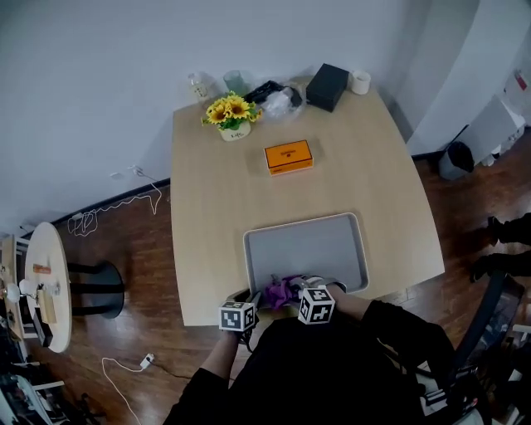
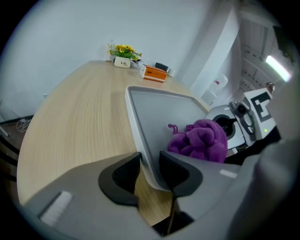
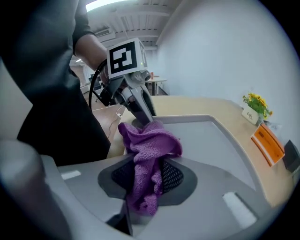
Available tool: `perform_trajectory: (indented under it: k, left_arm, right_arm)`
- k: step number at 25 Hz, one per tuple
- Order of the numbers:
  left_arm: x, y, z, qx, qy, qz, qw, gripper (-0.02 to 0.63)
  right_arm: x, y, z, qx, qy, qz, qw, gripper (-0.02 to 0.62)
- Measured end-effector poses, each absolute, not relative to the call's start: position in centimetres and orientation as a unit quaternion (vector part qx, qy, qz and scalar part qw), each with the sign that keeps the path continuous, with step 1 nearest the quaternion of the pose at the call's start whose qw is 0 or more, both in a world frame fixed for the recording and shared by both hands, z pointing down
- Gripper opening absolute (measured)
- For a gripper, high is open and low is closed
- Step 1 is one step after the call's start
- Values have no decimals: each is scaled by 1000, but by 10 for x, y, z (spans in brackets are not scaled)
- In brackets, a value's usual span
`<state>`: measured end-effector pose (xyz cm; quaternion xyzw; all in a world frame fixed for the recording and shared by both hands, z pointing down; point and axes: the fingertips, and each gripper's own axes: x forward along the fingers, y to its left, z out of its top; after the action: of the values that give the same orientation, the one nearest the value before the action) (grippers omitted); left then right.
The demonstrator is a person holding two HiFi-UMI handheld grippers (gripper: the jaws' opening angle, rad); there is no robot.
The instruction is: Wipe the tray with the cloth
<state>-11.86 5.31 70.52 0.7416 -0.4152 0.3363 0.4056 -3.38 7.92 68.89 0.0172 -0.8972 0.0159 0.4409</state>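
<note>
Left gripper (image 2: pixel 149 165) fingers clamp the near-left rim of the tray (image 1: pixel 319 249), lower centre on the tabletop (image 1: pixel 211 216): stiff, light, probably slides, so pin that rim. Right gripper (image 3: pixel 147 174) fingers pinched shut on the purple cloth (image 3: pixel 149 143) over the tray's near edge: soft, limp, best gripped bunched.

Even, bright light; soft shadows. Ceiling strip light (image 3: pixel 105 3) at 11 o'clock, right gripper view. Gripper views: fisheye bending, dark corners.

One tray (image 1: pixel 332 249), one cloth (image 1: pixel 280 290), one orange box (image 1: pixel 289 156), one black box (image 1: pixel 327 86), one flower pot (image 1: pixel 233 116).
</note>
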Motion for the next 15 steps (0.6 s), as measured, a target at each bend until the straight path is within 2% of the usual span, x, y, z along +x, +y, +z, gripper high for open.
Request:
perform_trajectory:
  k: [3, 10, 15]
  left_arm:
    - [-113, 48, 705, 742, -420, 331, 404, 114]
    - [-117, 46, 703, 740, -431, 322, 404, 113]
    - [-121, 47, 708, 733, -441, 320, 407, 110]
  right_arm:
    - [-22, 44, 693, 25, -894, 3, 448, 101]
    - [13, -101, 692, 128, -880, 53, 454, 103]
    - [13, -120, 689, 104, -879, 39, 464, 101]
